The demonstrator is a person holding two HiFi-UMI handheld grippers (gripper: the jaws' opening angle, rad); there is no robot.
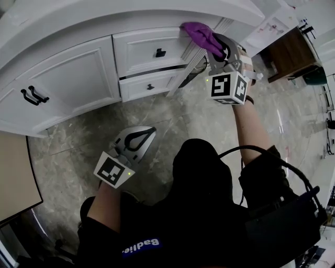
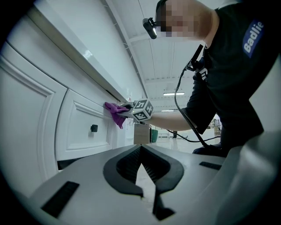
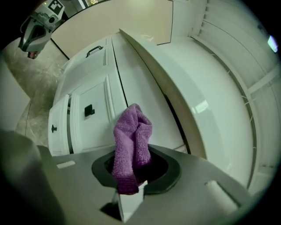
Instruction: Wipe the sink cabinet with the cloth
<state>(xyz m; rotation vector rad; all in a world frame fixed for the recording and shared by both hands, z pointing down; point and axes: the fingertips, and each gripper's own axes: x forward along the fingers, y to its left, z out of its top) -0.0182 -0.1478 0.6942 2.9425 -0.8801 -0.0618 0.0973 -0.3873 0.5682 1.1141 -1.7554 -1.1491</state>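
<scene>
The white sink cabinet (image 1: 78, 73) runs across the top of the head view, under its countertop edge (image 1: 104, 15). A purple cloth (image 1: 201, 34) is pressed against the top right corner of the upper drawer (image 1: 152, 49). My right gripper (image 1: 213, 46) is shut on it. In the right gripper view the cloth (image 3: 131, 140) stands bunched up out of the right gripper (image 3: 134, 160), close under the countertop edge (image 3: 175, 88). My left gripper (image 1: 137, 140) hangs low over the floor, shut and holding nothing. The left gripper (image 2: 140, 149) looks along the cabinet front at the cloth (image 2: 115, 112).
Black knobs (image 1: 160, 53) sit on the two drawers and black bar handles (image 1: 31, 96) on the doors to the left. The floor (image 1: 78, 141) is marbled stone. A beige board (image 1: 15, 178) lies at the left and a brown wooden unit (image 1: 290, 52) stands at the far right.
</scene>
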